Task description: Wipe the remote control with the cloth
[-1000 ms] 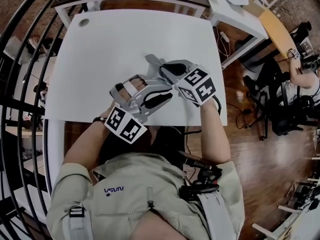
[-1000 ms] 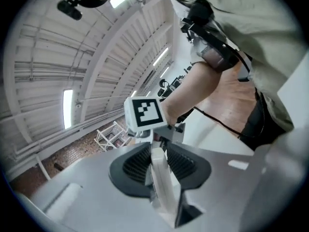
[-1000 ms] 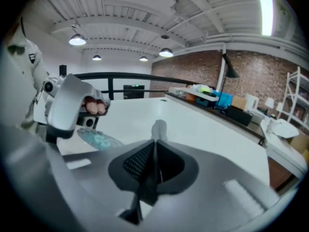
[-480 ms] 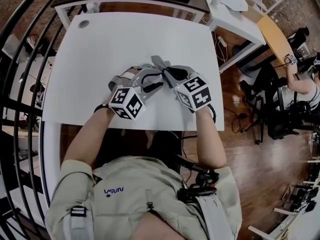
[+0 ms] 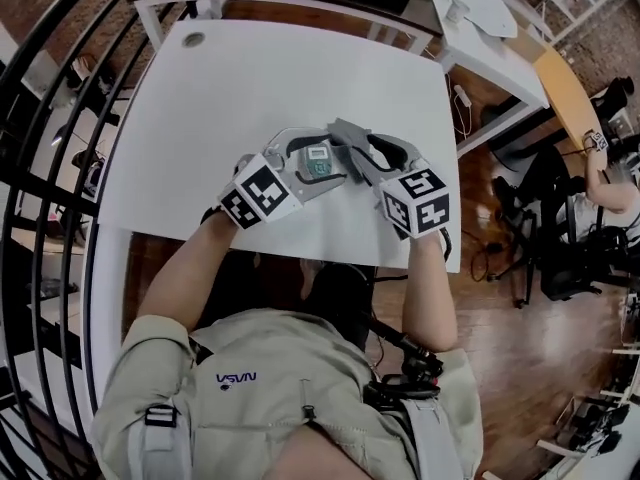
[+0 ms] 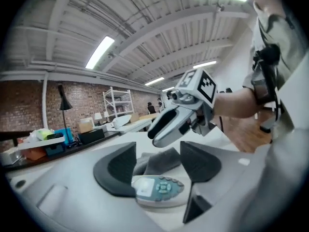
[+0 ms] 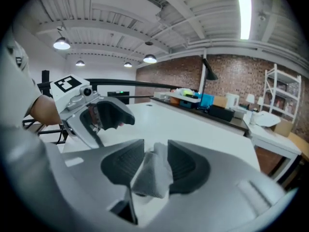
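Note:
A pale remote control [image 5: 319, 158] with a small screen and blue-green buttons lies face up on the white table [image 5: 240, 78]. It sits between the jaws of my left gripper [image 5: 308, 165], which have just been opening and now stand wide. In the left gripper view the remote [image 6: 159, 190] has a gap to the right-hand pad. The grey cloth [image 5: 347, 135] lies crumpled just beyond it. My right gripper [image 7: 155, 161] has also just been opening, and the cloth [image 7: 154, 178] stands loosely between its parted pads. Both grippers nearly meet, and the right gripper [image 6: 174, 122] points at the left one.
The table's front edge [image 5: 330, 253] runs just under both hands. A curved black railing [image 5: 60, 168] borders the left. Other desks [image 5: 500, 58] and office chairs [image 5: 570, 248] stand to the right, and a seated person [image 5: 610, 168] is at the far right.
The left gripper has rolled and shifted, and its jaws have spread. The remote now shows face up between them. The right gripper's jaws have parted around the cloth.

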`<control>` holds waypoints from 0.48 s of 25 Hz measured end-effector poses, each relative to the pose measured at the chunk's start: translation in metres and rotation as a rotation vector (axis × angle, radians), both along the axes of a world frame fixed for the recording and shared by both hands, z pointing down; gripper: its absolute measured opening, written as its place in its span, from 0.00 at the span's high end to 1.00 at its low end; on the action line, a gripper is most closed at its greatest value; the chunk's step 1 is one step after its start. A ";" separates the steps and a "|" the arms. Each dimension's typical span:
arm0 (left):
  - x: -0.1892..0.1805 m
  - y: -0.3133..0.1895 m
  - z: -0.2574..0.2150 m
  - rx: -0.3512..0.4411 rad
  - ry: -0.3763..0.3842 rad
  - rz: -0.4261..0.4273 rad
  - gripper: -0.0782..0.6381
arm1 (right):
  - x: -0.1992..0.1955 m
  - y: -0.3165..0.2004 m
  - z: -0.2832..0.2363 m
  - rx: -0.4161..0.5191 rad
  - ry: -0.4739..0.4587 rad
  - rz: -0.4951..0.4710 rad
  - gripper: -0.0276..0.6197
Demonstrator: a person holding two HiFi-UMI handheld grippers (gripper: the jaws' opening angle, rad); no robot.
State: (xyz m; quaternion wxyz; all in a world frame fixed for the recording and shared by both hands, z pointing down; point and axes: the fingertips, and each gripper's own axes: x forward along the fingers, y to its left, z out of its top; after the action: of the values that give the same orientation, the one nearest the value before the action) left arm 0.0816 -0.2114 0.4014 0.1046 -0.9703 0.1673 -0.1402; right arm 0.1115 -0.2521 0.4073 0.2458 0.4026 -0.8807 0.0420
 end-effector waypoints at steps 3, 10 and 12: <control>-0.008 -0.018 -0.038 0.009 0.144 -0.150 0.73 | 0.026 0.003 -0.036 0.131 -0.083 0.138 0.88; -0.070 -0.024 -0.108 0.020 0.363 -0.460 0.88 | 0.015 0.038 -0.090 0.328 -0.164 0.250 0.95; -0.080 -0.008 -0.115 0.034 0.384 -0.502 0.88 | 0.009 0.056 -0.092 0.345 -0.172 0.261 0.95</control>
State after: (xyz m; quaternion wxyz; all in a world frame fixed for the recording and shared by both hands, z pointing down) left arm 0.0012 -0.2193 0.2865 0.0494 -0.9055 0.4206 0.0268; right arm 0.1206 -0.1958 0.3155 0.0897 0.5443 -0.8329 -0.0437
